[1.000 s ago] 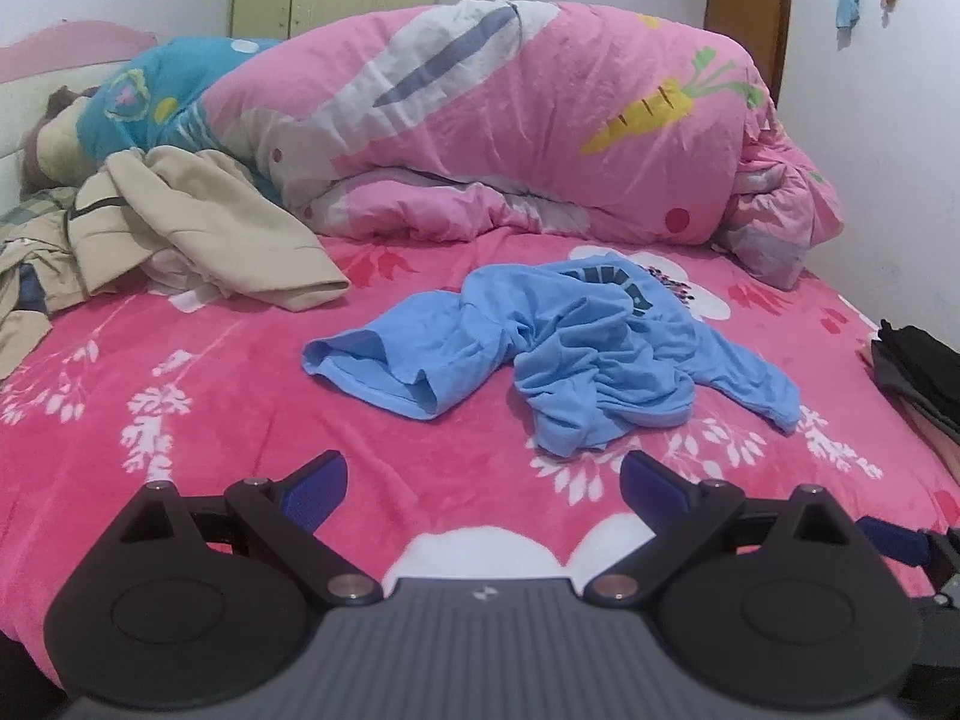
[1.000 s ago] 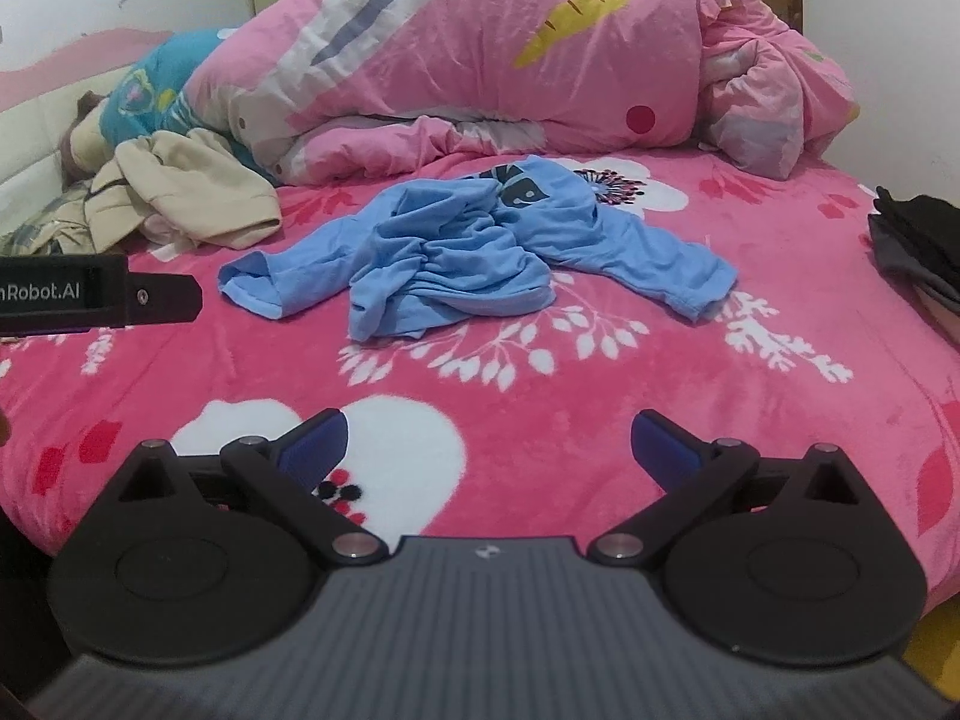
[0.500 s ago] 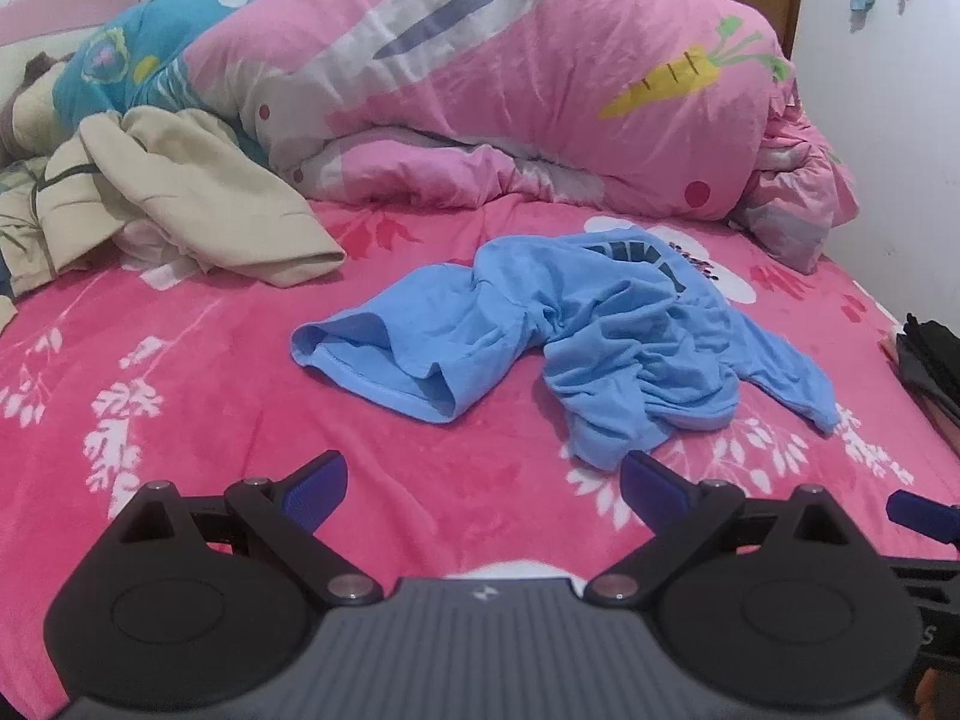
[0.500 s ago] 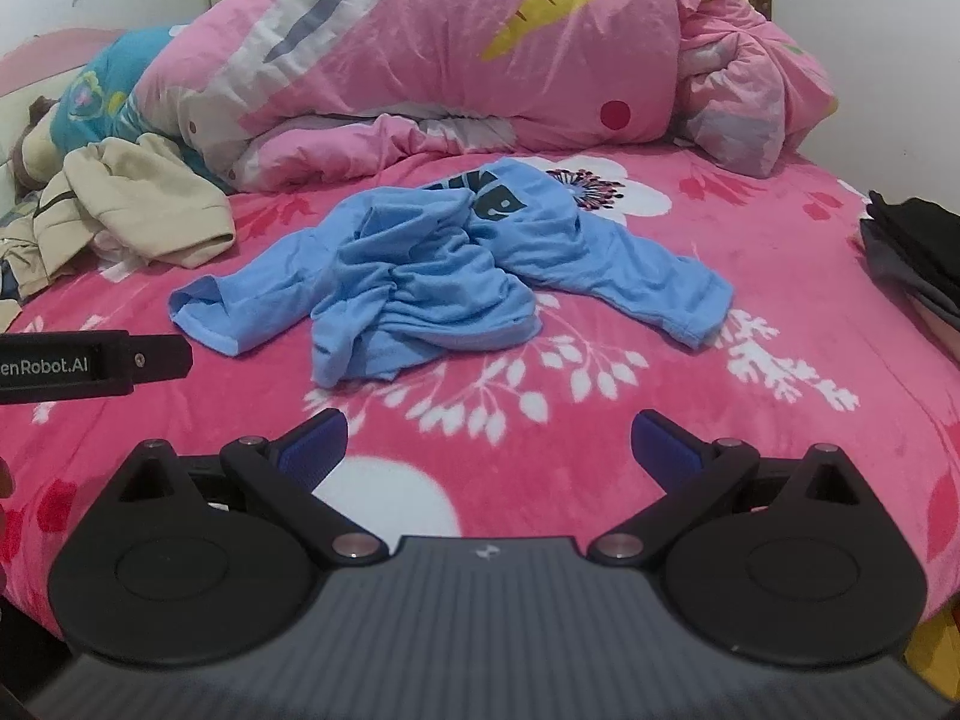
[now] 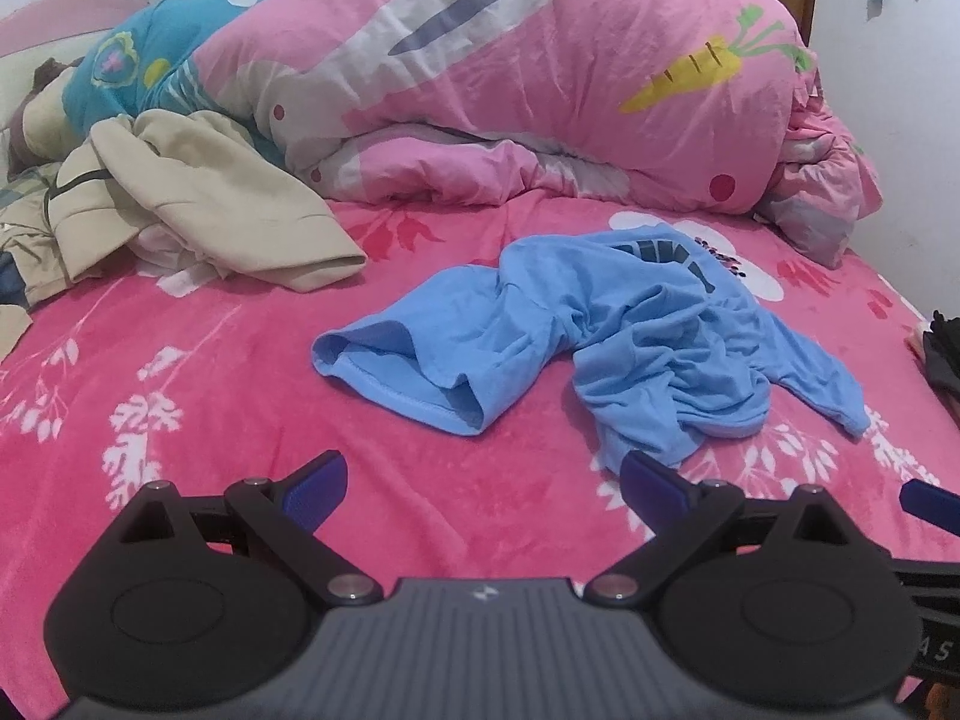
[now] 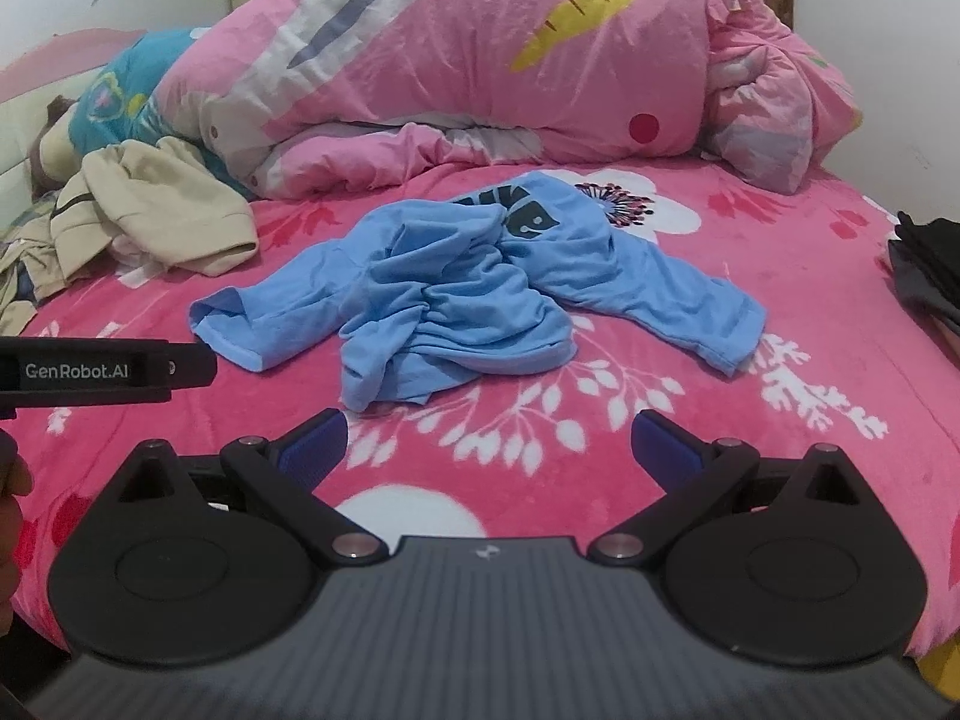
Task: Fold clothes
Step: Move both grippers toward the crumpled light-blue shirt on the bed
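A crumpled light-blue shirt (image 5: 600, 330) with a dark print lies bunched in the middle of the pink flowered bedspread (image 5: 210, 396); the right wrist view shows the same shirt (image 6: 456, 294) with one sleeve stretched to the right. My left gripper (image 5: 483, 480) is open just short of the shirt's near hem, holding nothing. My right gripper (image 6: 489, 441) is open too, a little before the shirt's front edge. The left gripper's body (image 6: 102, 369) shows at the left edge of the right wrist view.
A beige garment pile (image 5: 198, 204) lies at the back left. A big pink quilt (image 5: 510, 84) with a carrot print fills the bed's far side. Dark folded clothes (image 6: 930, 276) sit at the right edge. A hand (image 6: 12, 516) shows at the left.
Both grippers have moved forward toward the blue shirt, which now looks larger and nearer. Their jaws stay open. The shirt has not moved.
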